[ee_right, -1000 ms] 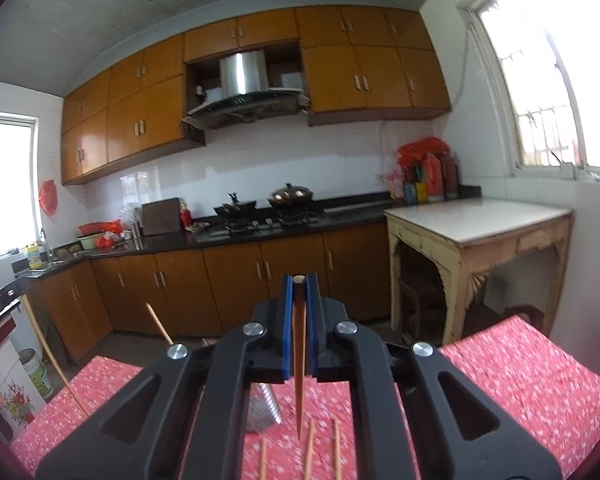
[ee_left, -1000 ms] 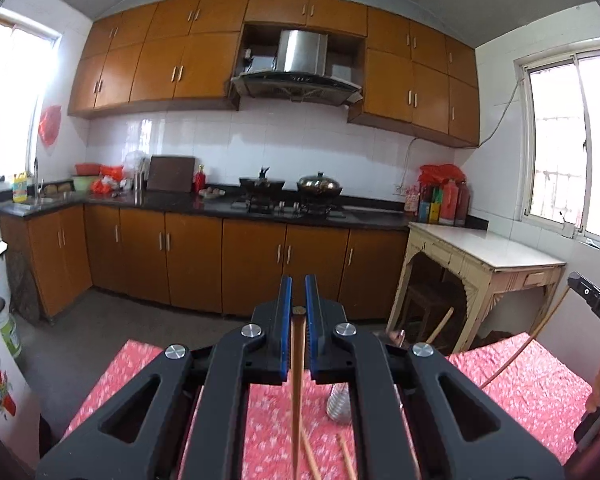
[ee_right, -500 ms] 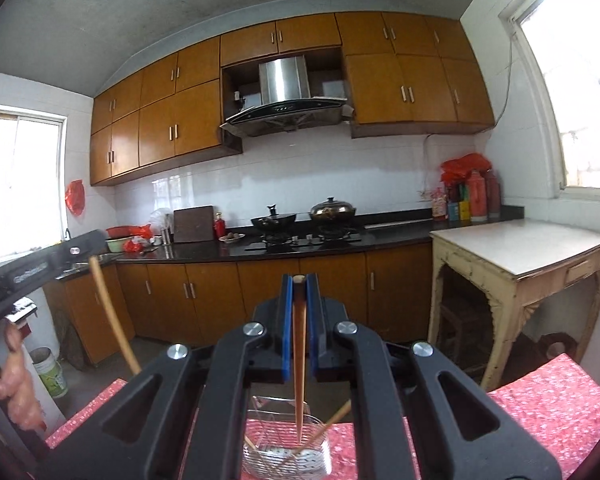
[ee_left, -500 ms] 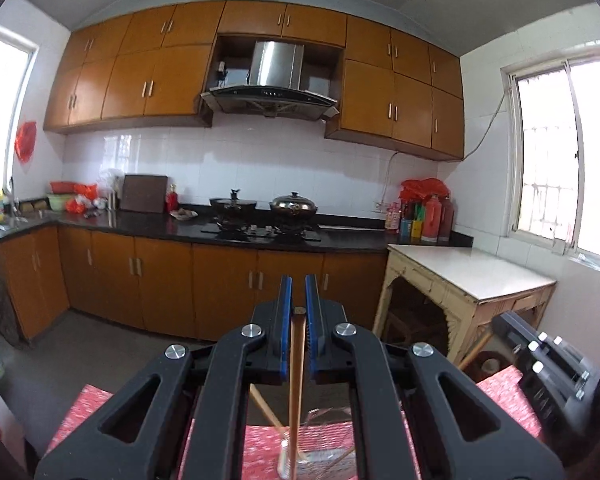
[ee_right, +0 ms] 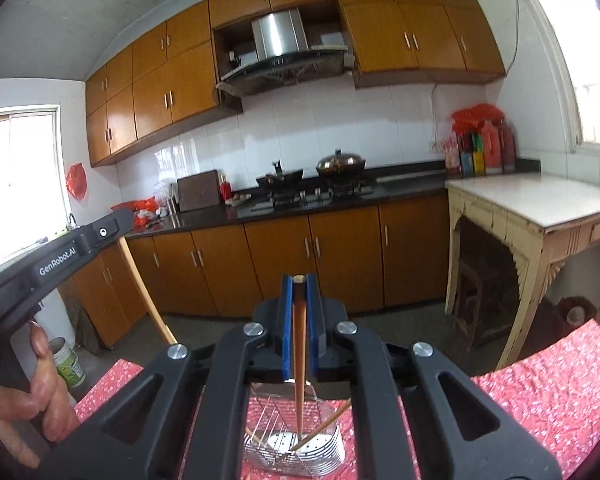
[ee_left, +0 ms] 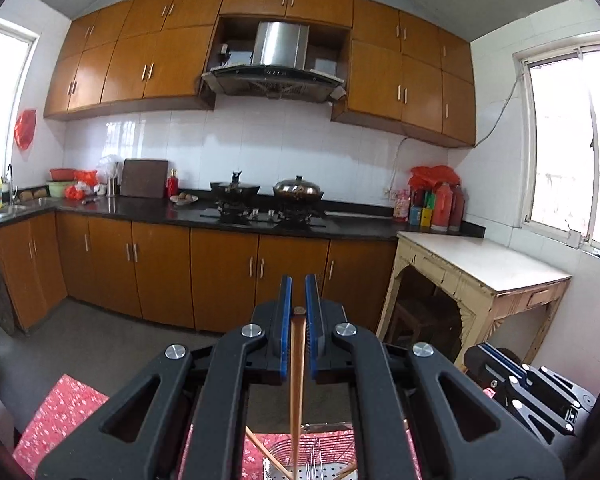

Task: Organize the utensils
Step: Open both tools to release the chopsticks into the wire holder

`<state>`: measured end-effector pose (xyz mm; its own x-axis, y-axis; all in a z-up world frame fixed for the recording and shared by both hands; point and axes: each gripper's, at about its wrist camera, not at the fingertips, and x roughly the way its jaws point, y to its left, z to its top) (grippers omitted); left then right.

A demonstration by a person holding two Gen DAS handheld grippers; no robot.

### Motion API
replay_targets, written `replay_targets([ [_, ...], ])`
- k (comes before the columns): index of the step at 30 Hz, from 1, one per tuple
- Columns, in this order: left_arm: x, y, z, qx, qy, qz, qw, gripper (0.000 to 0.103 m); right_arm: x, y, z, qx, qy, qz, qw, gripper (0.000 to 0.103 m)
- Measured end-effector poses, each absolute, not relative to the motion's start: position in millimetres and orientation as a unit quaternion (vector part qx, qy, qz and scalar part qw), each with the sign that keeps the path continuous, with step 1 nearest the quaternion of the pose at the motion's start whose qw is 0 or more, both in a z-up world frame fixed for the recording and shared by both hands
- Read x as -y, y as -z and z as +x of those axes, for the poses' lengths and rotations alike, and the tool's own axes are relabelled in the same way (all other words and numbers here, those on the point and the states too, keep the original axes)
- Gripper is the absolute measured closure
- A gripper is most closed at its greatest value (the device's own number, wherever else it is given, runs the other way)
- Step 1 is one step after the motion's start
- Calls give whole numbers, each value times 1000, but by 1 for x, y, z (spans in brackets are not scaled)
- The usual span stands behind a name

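1. A second before, both claws hung over the red cloth with loose chopsticks lying below them; by this moment both had travelled to the wire basket, which now sat under their tips.
2. The basket had shown only as a small grey shape below the claws a second before; half a second before it was already under both claws, and now it filled the lower middle of the right view.
3. The left claw [ee_left: 298, 312] was pressed together, pinching a chopstick [ee_left: 296, 380] that hung down between its blue pads.
4. That chopstick's lower end dropped toward the basket [ee_left: 320, 470], directly beneath the left claw; whether it touched the perforated floor could not be told.
5. The right claw [ee_right: 299, 292] was likewise pinched on a chopstick [ee_right: 299, 360], held upright with its top at the pad tips.
6. Its lower tip reached down inside the basket [ee_right: 332, 452], just below and ahead of the right claw.
7. Two more chopsticks leaned inside the basket, one [ee_right: 324, 426] slanting up to the right of the held one.
8. From the right view, the left claw [ee_right: 112, 228] stood to the left and higher, its chopstick [ee_right: 144, 288] slanting down toward the cloth [ee_right: 540, 400].
9. A hand [ee_right: 24, 392] gripped the left claw's handle.
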<state>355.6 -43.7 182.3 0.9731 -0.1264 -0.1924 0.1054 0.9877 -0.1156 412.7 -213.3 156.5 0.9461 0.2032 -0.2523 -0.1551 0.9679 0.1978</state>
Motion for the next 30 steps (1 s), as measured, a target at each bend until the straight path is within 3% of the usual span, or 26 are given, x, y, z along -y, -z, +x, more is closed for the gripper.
replay_targets([
  [9,43,-159,375,-149,40,-40,987,96,207,-125,436,-178,-79,78,978,93],
  [12,38,-161,373,-149,28,-31,988,95,212,-121,436,-175,-57,73,980,67],
  [30,0,-160,327,-164,-1,-37,986,93,248,-121,379,-169,-14,85,982,66],
])
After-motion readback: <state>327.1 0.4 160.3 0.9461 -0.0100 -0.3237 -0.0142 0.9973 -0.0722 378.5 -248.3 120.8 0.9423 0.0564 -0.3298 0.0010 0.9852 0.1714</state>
